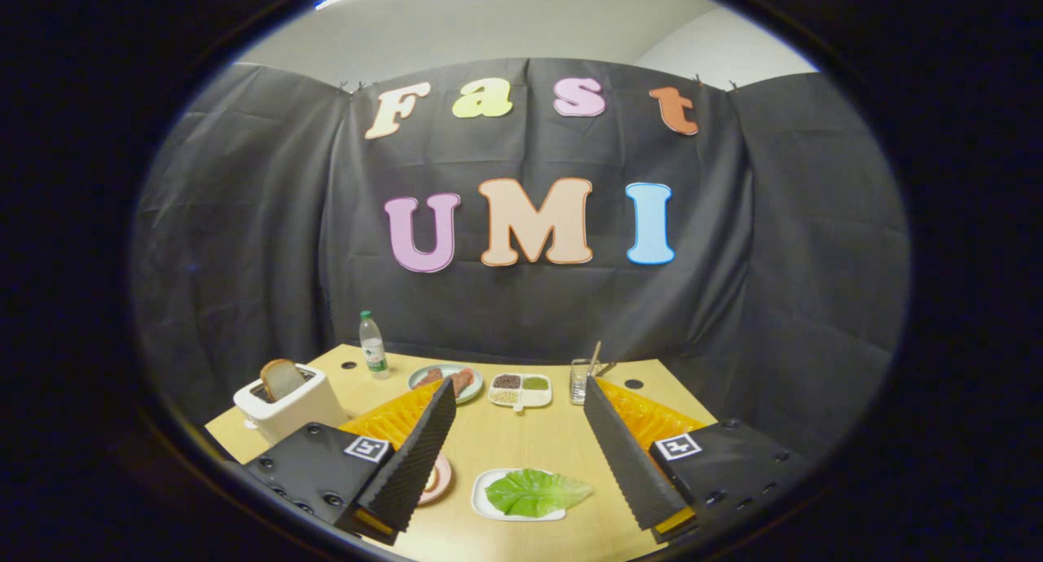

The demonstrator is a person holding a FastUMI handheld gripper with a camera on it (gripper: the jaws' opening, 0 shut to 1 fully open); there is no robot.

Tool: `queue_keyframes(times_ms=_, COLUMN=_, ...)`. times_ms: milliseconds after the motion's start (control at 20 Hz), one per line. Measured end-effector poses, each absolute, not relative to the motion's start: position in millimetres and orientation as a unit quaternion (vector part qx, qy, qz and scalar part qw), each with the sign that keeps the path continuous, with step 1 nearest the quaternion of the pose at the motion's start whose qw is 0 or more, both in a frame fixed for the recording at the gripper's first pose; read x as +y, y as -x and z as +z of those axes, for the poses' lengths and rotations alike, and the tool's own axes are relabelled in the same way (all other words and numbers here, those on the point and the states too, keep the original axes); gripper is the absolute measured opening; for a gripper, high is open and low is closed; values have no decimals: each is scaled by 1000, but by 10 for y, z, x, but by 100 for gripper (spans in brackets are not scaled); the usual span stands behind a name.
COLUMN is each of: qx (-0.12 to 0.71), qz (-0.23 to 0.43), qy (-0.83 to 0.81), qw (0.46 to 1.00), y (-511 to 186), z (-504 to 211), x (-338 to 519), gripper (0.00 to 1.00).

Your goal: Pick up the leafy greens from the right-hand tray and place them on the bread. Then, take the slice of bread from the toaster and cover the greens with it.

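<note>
My gripper (519,407) is open, held well above the wooden table (521,440), with nothing between its black ridged fingers (420,456). A green leaf (534,492) lies on a small white tray (481,497) between and below the fingers, near the table's front edge. Just left of it, a pink plate (438,479) is mostly hidden behind the left finger; I cannot tell what lies on it. A white toaster (289,403) stands at the table's left edge with a slice of bread (281,378) sticking up out of its slot.
Along the table's back stand a water bottle (373,346), a green plate with reddish slices (446,380), a white divided dish of grains (520,388) and a glass holding sticks (581,379). Black cloth walls close in the booth.
</note>
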State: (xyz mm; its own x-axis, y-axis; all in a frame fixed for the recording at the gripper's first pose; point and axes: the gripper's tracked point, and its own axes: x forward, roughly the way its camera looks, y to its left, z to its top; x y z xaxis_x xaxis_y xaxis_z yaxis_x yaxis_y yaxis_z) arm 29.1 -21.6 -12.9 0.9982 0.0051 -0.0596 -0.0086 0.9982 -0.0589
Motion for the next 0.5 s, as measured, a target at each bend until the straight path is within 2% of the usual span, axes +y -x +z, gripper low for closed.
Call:
queue_keyframes(times_ms=250, qx=63, qz=18, qy=41, qw=997, y=-505, z=-224, x=-527, gripper=100)
queue_keyframes(times_ms=500, qx=166, qz=60, qy=45, qw=983, y=-770, z=-642, x=-861, gripper=100)
